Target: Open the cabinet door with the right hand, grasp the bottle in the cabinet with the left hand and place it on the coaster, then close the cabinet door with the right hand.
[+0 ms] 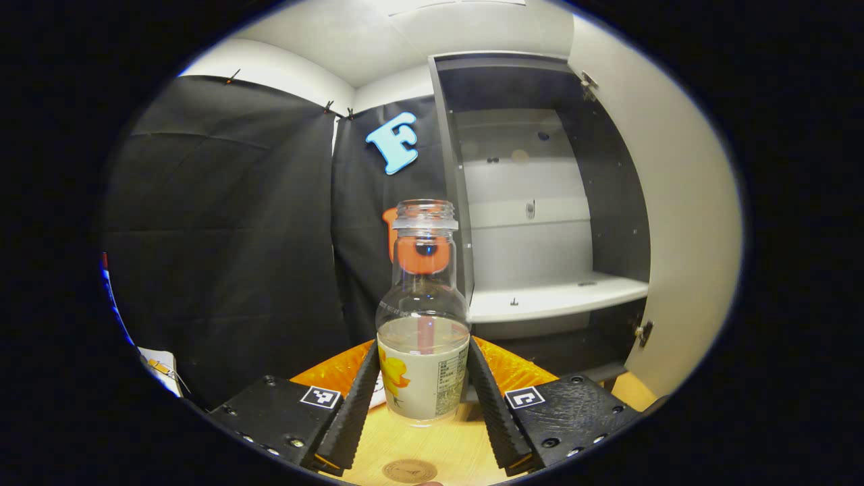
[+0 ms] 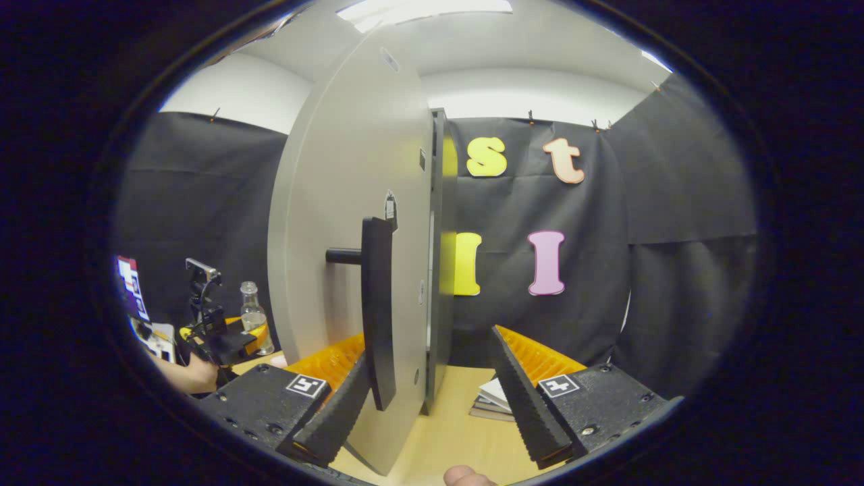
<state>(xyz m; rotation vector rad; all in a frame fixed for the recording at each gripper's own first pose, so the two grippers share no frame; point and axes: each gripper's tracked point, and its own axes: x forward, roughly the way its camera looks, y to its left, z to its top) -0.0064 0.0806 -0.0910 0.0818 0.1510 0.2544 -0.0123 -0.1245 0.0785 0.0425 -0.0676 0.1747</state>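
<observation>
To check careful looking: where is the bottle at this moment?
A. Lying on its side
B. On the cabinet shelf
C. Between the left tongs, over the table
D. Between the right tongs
C: the bottle stands upright between the left tongs, outside the open cabinet.

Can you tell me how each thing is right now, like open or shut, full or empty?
Cabinet door: swung wide open.
Cabinet: open, shelf bare.
Bottle: upright, no cap, partly filled with clear liquid, out of the cabinet.
Left claw: its fingers sit at the bottle's sides; I cannot tell if they press it.
Right claw: open, the door handle by one finger.
</observation>
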